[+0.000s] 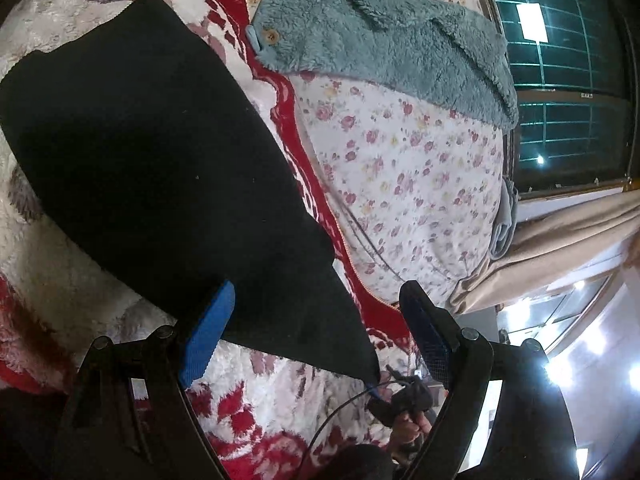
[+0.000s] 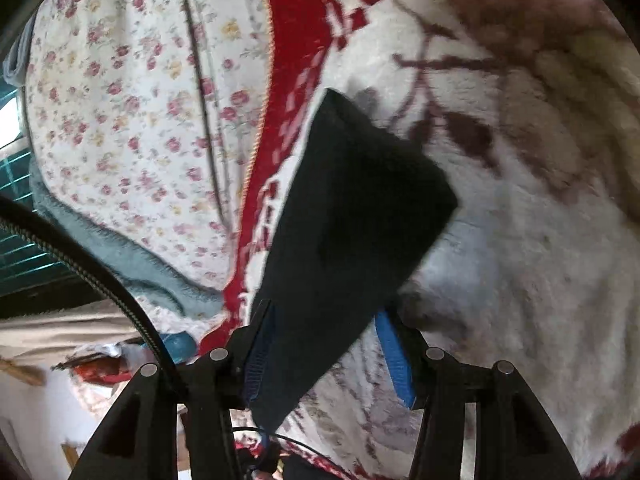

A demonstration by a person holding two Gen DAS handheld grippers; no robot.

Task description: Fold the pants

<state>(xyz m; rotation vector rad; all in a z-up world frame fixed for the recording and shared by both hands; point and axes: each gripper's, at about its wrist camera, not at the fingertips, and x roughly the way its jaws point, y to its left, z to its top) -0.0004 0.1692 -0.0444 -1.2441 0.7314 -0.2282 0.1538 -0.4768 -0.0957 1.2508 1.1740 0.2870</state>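
Black knit pants on red-white fleece bed blanket, near floral sheet | L hand-held gripper spread wide over near corner | R hand-held gripper apart around hem, grip unclear | step: mid-fold; next: pinch, carry over.

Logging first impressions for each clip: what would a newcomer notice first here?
The black pants dominate, spread across the red-and-white fleece blanket between the open left claw. Beyond them, a teal fuzzy garment with wooden buttons lies on the floral sheet by the window. In the right wrist view, the pants sit between the right claw.
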